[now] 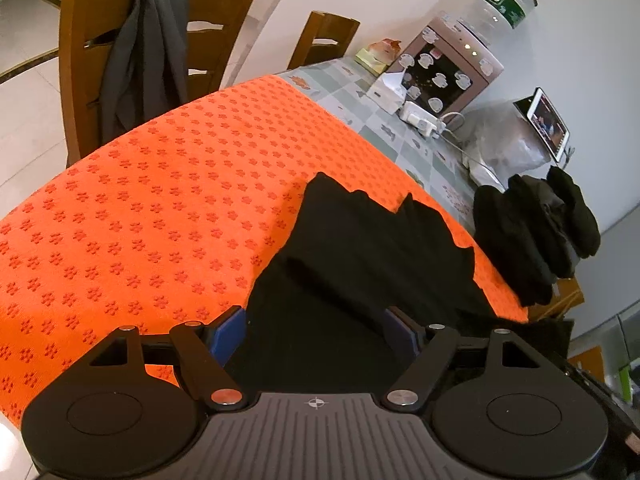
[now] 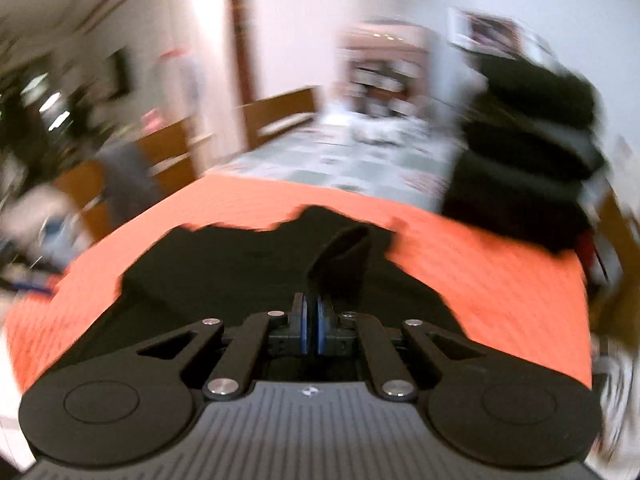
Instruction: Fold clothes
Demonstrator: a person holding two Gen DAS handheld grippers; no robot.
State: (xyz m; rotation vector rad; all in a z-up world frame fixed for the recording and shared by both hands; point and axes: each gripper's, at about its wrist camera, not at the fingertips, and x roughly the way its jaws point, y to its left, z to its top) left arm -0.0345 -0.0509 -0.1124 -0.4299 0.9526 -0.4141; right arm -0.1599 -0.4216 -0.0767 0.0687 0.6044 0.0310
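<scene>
Ahead of both your grippers spreads the orange mat with a darker flower print, covering the table. On it, directly under and just beyond your left gripper, lies the crumpled black garment; those jaws stand wide, gripping nothing. Beyond it to the right sits a stack of folded dark clothes. Your right gripper is pinched tight on a raised fold of the garment.

black garment | crumpled, partly folded | on orange mat | one fold lifted
</scene>
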